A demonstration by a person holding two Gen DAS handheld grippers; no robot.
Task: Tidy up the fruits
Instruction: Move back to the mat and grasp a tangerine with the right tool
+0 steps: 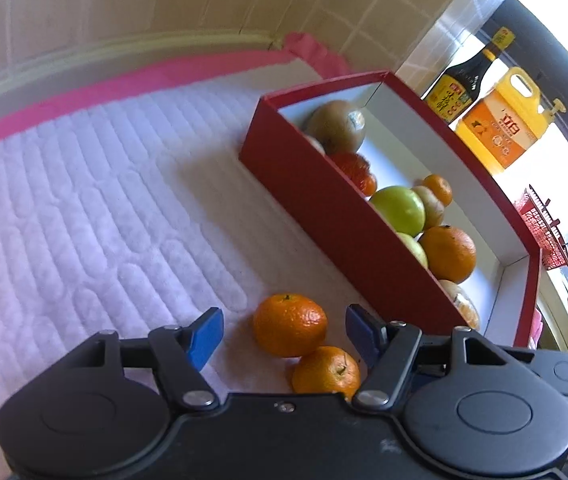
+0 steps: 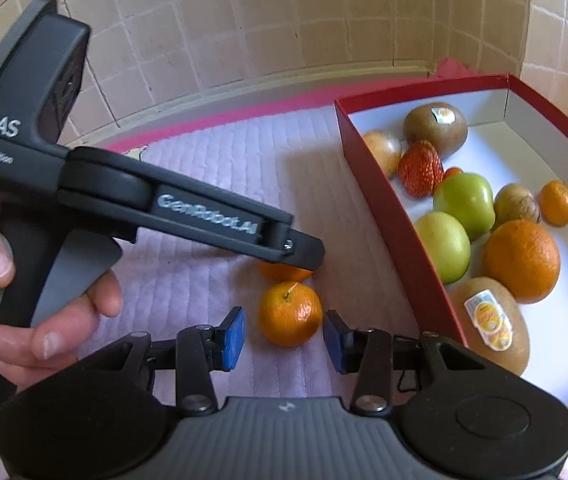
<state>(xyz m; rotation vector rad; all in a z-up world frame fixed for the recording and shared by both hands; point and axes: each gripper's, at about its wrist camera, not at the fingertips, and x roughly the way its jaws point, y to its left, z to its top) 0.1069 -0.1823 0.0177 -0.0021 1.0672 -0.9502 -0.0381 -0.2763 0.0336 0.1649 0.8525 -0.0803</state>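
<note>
Two small mandarins lie on the white quilted mat beside a red box. In the left wrist view my left gripper is open with one mandarin between its blue pads; the other mandarin lies closer to the gripper body. In the right wrist view my right gripper is open around a mandarin. The other mandarin is mostly hidden under the left gripper's body. The red box holds kiwis, green apples, oranges and a strawberry.
A tiled wall stands behind the mat, which has a pink border. A dark sauce bottle, a yellow oil jug and a red basket stand beyond the box. A hand holds the left gripper's handle.
</note>
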